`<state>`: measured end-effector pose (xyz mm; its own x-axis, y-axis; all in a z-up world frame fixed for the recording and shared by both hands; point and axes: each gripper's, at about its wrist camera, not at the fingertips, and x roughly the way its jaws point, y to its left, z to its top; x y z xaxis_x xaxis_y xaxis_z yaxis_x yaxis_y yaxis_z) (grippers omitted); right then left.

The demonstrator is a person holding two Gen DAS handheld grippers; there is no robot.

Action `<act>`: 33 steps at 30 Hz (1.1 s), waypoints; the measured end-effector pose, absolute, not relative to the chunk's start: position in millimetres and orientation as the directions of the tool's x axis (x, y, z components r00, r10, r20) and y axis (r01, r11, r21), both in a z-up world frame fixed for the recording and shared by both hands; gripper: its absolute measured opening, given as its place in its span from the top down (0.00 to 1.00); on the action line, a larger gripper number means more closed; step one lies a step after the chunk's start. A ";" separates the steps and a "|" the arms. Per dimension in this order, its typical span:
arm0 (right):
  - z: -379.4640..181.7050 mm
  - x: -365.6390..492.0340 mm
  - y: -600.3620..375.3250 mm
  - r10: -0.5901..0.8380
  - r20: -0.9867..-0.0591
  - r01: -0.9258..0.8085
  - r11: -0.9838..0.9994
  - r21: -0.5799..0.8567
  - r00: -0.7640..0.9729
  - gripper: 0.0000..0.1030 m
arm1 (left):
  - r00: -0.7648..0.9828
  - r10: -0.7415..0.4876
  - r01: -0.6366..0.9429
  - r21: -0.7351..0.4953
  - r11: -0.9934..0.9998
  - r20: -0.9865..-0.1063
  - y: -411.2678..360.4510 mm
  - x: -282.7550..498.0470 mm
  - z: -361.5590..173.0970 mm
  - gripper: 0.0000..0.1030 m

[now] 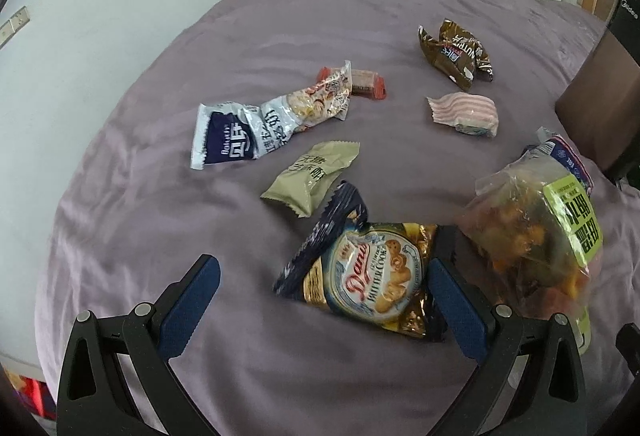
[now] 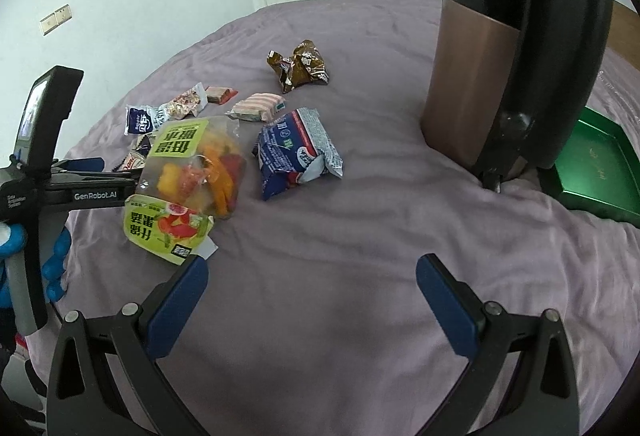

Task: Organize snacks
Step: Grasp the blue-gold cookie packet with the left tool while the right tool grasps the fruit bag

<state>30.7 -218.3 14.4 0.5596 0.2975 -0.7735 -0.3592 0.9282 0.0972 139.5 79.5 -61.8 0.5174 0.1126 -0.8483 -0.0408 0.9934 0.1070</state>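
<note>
Snack packets lie scattered on a purple bedspread (image 1: 160, 220). My left gripper (image 1: 324, 280) is open; a blue-and-gold butter cookie bag (image 1: 372, 276) lies between its fingers, up against the right one. Just right of it sits a clear dried fruit bag (image 1: 536, 232) with a green label, which also shows in the right wrist view (image 2: 188, 172). My right gripper (image 2: 312, 276) hangs open over bare cloth with nothing between its fingers. A blue-and-white packet (image 2: 296, 152) lies ahead of it.
Farther off lie an olive packet (image 1: 312, 176), a white-and-navy packet (image 1: 248, 128), a small red bar (image 1: 368, 84), a pink striped packet (image 1: 468, 112) and a brown packet (image 1: 456, 52). A tall brown-and-black kettle (image 2: 512, 48) stands at right beside a green tray (image 2: 596, 164). A blue-gloved hand (image 2: 56, 256) holds the left gripper.
</note>
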 end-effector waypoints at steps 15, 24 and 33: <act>21.4 47.7 -203.6 0.361 -0.757 -0.383 0.910 0.158 0.544 0.00 | 0.419 0.033 0.009 0.040 0.999 -0.908 102.1 167.5 -87.6 0.01; 33.7 61.7 -162.0 0.472 -0.735 -0.441 0.859 0.260 0.487 0.00 | 0.387 -0.020 0.067 0.006 0.998 -0.922 112.3 182.5 -86.7 0.01; 21.5 71.7 -125.1 0.540 -0.732 -0.472 0.816 0.333 0.416 0.00 | 0.427 -0.080 0.102 -0.040 0.994 -0.901 138.0 194.7 -83.0 0.06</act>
<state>71.7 -125.1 21.5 0.4164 0.5399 -0.7315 -0.4725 0.8159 0.3332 194.7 138.0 -83.0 0.4266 -0.0799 -0.9009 0.1022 0.9940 -0.0397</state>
